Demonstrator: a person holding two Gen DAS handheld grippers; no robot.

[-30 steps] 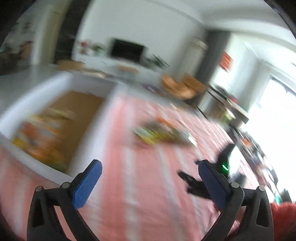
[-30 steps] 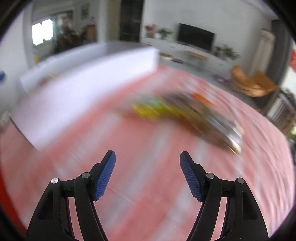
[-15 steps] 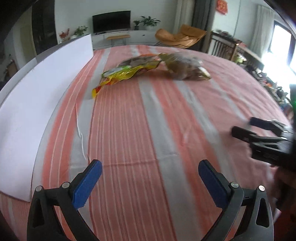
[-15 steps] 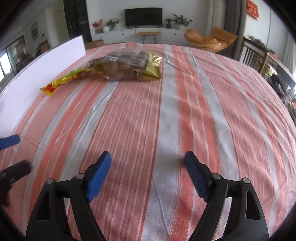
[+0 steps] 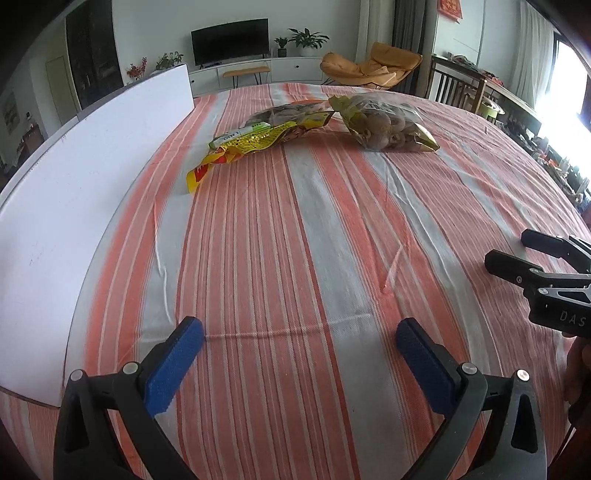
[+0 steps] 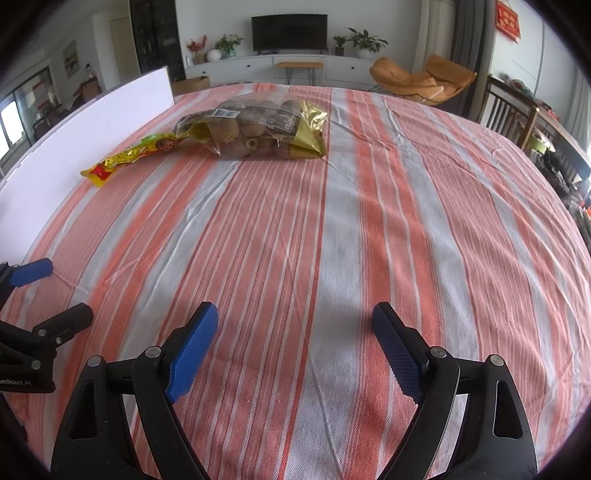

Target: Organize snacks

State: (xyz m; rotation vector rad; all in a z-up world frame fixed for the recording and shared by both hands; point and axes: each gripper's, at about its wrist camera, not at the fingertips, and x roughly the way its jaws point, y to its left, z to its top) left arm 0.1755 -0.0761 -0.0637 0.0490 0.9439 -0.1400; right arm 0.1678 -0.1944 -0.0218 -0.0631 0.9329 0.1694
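Well apart from both grippers' fingers (image 5: 173, 365) lie two snack bags (image 6: 255, 129)

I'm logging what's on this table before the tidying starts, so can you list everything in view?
Snack bags: two; one yellow-red, one clear-gold holding brown pieces; far end of the table, side by side.
Tablecloth: one, orange and grey stripes, covers the table.
White box: one, along the table's left edge.
TV: one, black, on the far wall.
Lounge chair: one, orange, beyond the table.
Left gripper: black, blue pads, open, empty.
Right gripper: same colours, open, empty, jaws just widened.
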